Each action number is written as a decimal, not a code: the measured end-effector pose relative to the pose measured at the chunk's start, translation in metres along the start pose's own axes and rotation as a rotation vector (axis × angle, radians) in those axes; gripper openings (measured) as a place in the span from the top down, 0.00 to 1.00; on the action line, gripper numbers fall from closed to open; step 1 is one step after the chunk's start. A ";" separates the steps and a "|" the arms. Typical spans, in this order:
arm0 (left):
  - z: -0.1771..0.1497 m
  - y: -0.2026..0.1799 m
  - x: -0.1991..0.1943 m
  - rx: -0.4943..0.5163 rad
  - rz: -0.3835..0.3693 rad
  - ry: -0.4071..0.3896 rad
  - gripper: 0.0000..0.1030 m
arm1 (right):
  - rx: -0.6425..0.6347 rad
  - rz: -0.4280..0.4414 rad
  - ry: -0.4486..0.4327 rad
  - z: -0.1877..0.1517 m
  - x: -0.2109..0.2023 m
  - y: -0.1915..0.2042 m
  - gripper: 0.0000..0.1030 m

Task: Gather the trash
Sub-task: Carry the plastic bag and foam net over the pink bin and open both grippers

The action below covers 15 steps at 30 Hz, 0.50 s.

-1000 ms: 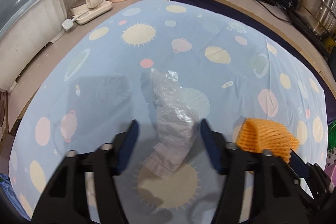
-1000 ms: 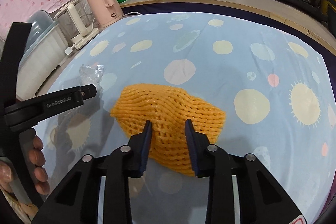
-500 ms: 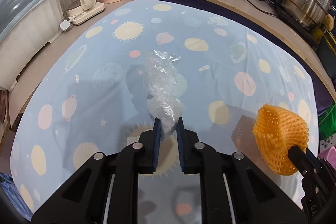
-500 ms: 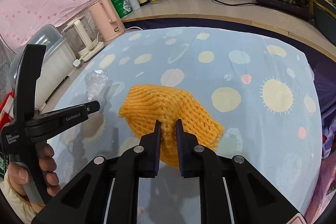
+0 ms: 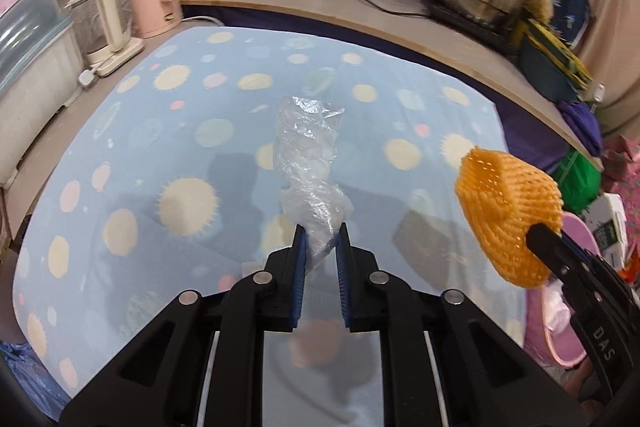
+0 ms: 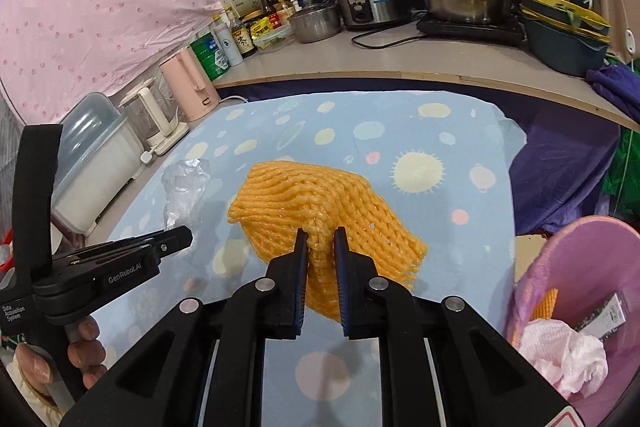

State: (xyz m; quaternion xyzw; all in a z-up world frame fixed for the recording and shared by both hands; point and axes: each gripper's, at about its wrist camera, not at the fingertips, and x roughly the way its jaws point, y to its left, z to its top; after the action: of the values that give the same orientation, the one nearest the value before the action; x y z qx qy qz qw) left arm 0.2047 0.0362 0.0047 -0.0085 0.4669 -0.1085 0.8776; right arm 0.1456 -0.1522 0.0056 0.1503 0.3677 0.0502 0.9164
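1. The right gripper (image 6: 321,239) is clenched on an orange foam fruit net (image 6: 320,211), which is held above the blue planet-print tablecloth (image 6: 416,131).
2. The left gripper (image 5: 321,241) pinches the near end of a crumpled clear plastic bag (image 5: 306,151); its long axis runs straight away from the fingers, over the cloth.
3. The pink trash bin (image 6: 576,267) stands off the table's right edge, low and to the right of the right gripper (it already holds tissue and a small carton).
4. My judgement: the right hand is much the nearer to the bin, so the net likely drops first; the bag must cross rightward past it.
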 end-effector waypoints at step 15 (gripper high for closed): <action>-0.046 -0.127 -0.037 0.210 -0.161 0.012 0.87 | 0.177 -0.156 -0.096 -0.036 -0.096 -0.114 0.88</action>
State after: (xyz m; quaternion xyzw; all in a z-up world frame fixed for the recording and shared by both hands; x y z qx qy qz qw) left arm 0.1240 -0.0762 0.0238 0.0468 0.4560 -0.2268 0.8593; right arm 0.0490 -0.2715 0.0081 0.2038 0.3369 -0.0614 0.9172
